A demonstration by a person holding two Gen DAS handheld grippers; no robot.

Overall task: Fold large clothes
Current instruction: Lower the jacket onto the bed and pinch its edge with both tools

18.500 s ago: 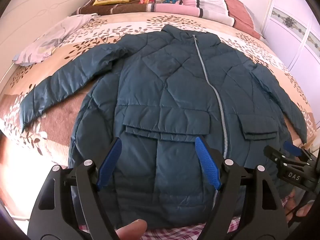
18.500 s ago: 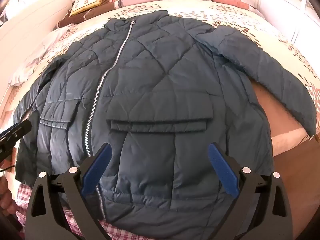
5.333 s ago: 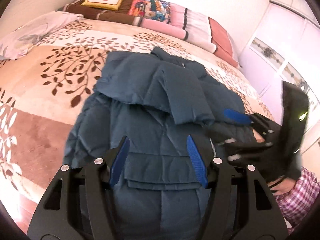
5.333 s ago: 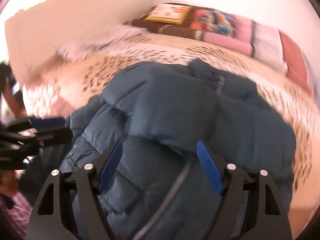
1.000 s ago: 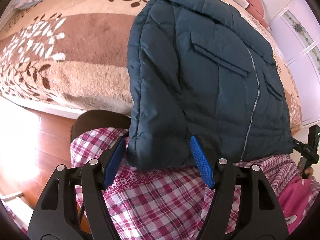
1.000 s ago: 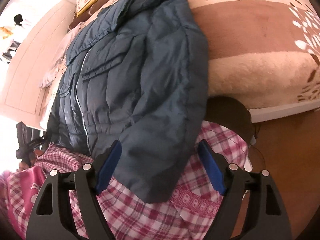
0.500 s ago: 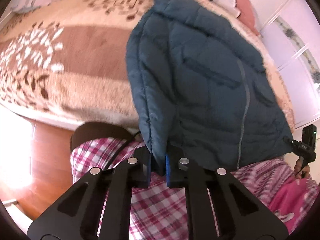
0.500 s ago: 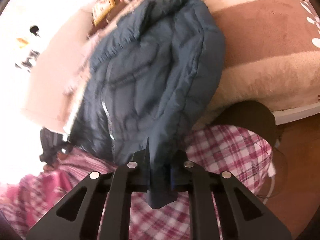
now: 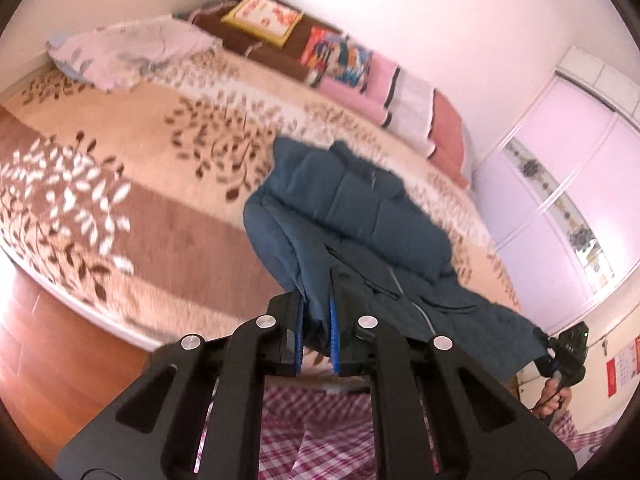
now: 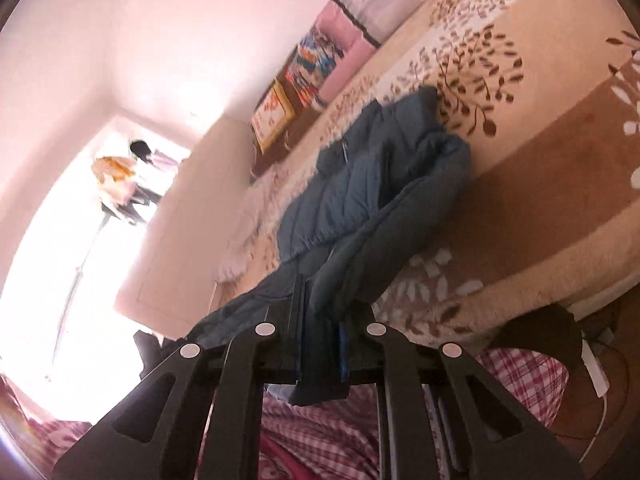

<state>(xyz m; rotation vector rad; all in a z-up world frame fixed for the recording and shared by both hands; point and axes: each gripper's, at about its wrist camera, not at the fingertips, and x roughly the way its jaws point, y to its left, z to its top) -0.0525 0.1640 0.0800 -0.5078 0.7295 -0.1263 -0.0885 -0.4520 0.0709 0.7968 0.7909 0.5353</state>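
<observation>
A dark teal quilted jacket (image 9: 352, 216) lies on the bed with its sleeves folded in; it also shows in the right wrist view (image 10: 376, 188). My left gripper (image 9: 316, 340) is shut on the jacket's bottom hem at its left corner. My right gripper (image 10: 320, 356) is shut on the hem at the other corner, and shows in the left wrist view (image 9: 560, 356) at the far right. Both hold the hem lifted above the bed's front edge, and the lower half of the jacket hangs between them and the bed.
The bed has a beige and brown leaf-patterned cover (image 9: 120, 168). Pillows and folded quilts (image 9: 344, 64) line its head, and a pale crumpled cloth (image 9: 128, 52) lies at its far left. A wardrobe (image 9: 568, 208) stands on the right. A plaid-clothed body (image 9: 320, 432) is below the grippers.
Both grippers closed on the jacket's bottom hem about half a second ago. They have since raised it, and the views now tilt up over the bed.
</observation>
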